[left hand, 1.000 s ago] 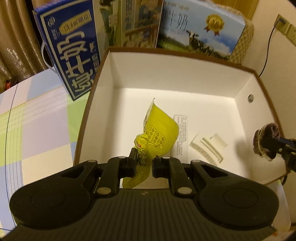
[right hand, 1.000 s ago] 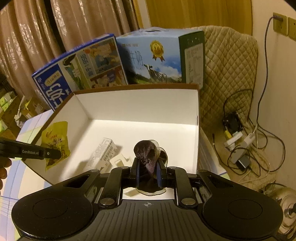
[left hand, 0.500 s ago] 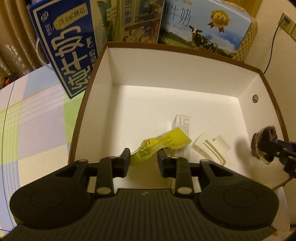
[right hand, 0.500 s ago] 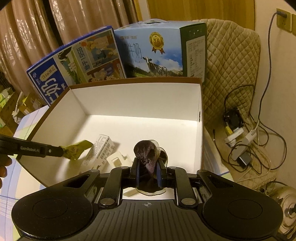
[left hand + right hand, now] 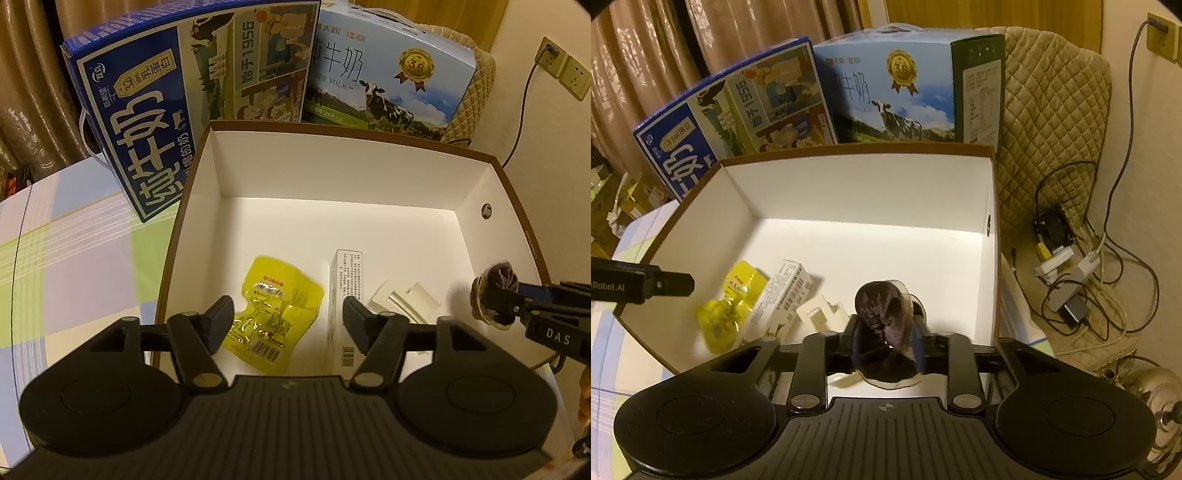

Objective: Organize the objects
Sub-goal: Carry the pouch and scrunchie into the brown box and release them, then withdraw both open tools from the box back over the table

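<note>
A yellow snack packet [image 5: 275, 314] [image 5: 729, 304] lies flat on the floor of the open white box [image 5: 332, 173] [image 5: 864, 188]. My left gripper [image 5: 288, 317] hangs open just above it, fingers wide apart and holding nothing. Beside the packet lie a slim white carton [image 5: 345, 306] [image 5: 783, 295] and a white plastic piece [image 5: 400, 297] [image 5: 822, 314]. My right gripper [image 5: 886, 345] is shut on a dark purple wrapped object [image 5: 884, 310] [image 5: 495, 286], held over the box's right near corner.
Two large milk cartons [image 5: 192, 92] [image 5: 388, 77] stand behind the box. A checked tablecloth [image 5: 66, 251] covers the table to the left. A quilted cushion [image 5: 1052, 122] and tangled cables [image 5: 1075, 266] lie right of the box, by the wall.
My left gripper opened and let go of the yellow packet, which dropped flat onto the box floor. The right gripper kept its hold and barely moved.
</note>
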Demonstrator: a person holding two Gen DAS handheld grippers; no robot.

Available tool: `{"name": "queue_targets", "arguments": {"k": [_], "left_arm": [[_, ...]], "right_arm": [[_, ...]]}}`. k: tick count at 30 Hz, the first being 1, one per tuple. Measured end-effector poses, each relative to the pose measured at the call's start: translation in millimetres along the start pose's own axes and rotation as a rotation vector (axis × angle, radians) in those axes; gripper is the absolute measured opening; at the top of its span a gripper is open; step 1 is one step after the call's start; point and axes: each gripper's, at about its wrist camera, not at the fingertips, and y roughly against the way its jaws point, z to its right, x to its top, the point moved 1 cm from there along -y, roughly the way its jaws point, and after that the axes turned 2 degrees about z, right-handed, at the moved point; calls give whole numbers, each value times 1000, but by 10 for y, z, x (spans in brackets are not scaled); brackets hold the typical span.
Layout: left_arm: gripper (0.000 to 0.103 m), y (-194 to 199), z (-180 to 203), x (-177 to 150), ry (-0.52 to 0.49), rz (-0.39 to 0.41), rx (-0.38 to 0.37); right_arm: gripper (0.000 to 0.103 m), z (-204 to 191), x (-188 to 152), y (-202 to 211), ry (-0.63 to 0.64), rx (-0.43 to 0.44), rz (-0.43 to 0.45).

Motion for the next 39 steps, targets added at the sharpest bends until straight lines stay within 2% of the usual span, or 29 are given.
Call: {"name": "queue_targets", "arguments": {"k": [7,11,16,31,39], "left_arm": [[73,104,-23,-31,1,24,-2],[84,194,-42,-47,6,48,7],[88,342,-54,-93,1,73,21],[92,870,-104,-457,10,135,47],[92,1113,-213,-748,75,139,29]], "right_arm": [[50,7,52,109,-3,9,52],[54,-6,59,179,3,15,65],[59,-22,-5,326,5,39,78],[64,-3,-347,898,-53,83,131],[64,-24,-572,1151,-74,90,137]]}}
